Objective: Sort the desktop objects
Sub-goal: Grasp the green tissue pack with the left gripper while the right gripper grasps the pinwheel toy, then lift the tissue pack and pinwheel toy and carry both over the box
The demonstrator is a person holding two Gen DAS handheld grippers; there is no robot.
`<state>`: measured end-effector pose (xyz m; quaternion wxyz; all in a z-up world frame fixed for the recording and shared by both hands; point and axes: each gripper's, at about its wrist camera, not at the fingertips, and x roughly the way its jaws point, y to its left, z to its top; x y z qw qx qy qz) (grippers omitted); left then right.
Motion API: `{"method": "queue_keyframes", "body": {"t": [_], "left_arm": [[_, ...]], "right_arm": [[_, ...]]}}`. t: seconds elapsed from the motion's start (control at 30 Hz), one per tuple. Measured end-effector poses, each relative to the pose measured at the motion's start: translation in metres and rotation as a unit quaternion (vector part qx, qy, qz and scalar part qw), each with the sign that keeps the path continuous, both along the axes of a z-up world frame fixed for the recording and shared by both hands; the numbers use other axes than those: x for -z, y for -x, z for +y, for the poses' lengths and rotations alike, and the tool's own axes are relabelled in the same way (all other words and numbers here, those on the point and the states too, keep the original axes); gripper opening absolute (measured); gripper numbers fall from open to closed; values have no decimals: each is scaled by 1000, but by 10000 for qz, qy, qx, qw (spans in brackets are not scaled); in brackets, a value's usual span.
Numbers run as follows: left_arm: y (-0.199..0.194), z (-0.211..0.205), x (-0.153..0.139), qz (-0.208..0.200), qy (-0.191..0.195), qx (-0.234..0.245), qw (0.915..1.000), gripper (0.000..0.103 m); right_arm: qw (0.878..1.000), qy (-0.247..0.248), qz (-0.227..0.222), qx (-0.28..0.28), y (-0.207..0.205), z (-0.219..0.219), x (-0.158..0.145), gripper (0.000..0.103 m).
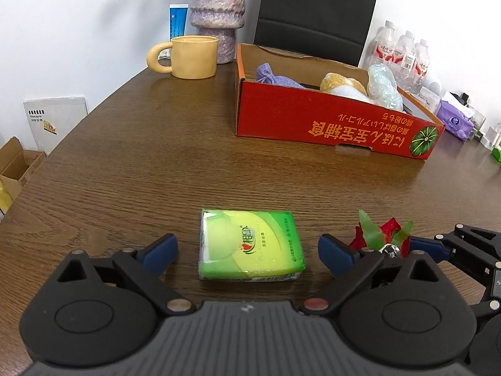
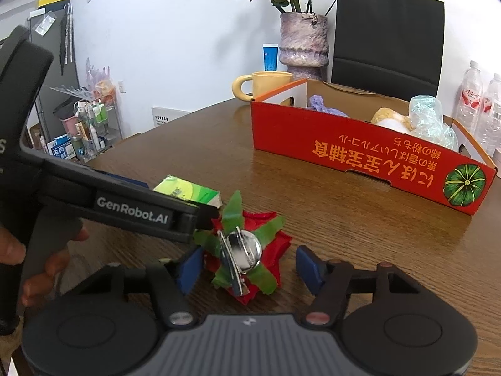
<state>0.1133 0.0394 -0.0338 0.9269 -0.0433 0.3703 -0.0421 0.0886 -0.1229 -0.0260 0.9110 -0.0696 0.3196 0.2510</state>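
Observation:
A green tissue pack point(image 1: 250, 244) lies flat on the brown table between the blue pads of my open left gripper point(image 1: 247, 253); the pads do not touch it. It also shows in the right wrist view point(image 2: 188, 191). A red fabric flower clip with green leaves and a metal clasp point(image 2: 242, 250) lies upside down between the pads of my open right gripper point(image 2: 249, 266). It shows in the left wrist view point(image 1: 380, 235), just right of the tissue pack. A red cardboard box point(image 1: 328, 119) point(image 2: 360, 159) stands farther back, holding a purple pouch, a plush toy and crumpled plastic.
A yellow mug point(image 1: 188, 56) and a purple vase point(image 1: 219, 9) stand at the back. Water bottles point(image 1: 404, 53) and a purple tissue pack point(image 1: 454, 119) are at the right. The left gripper's body point(image 2: 109, 200) crosses the right wrist view at the left.

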Motion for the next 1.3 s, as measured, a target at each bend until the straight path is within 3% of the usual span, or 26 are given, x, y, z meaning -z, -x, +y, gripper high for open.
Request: {"method": "queue_keyframes", "body": {"t": [0.63, 1.3], "left_arm": [[9, -13, 1, -196, -521, 92, 9984, 68], [19, -16, -3, -330, -474, 144, 9982, 66]], "right_arm": [[10000, 8, -46, -9, 2, -1, 1, 41], [9999, -86, -130, 25, 6, -5, -2, 34]]}}
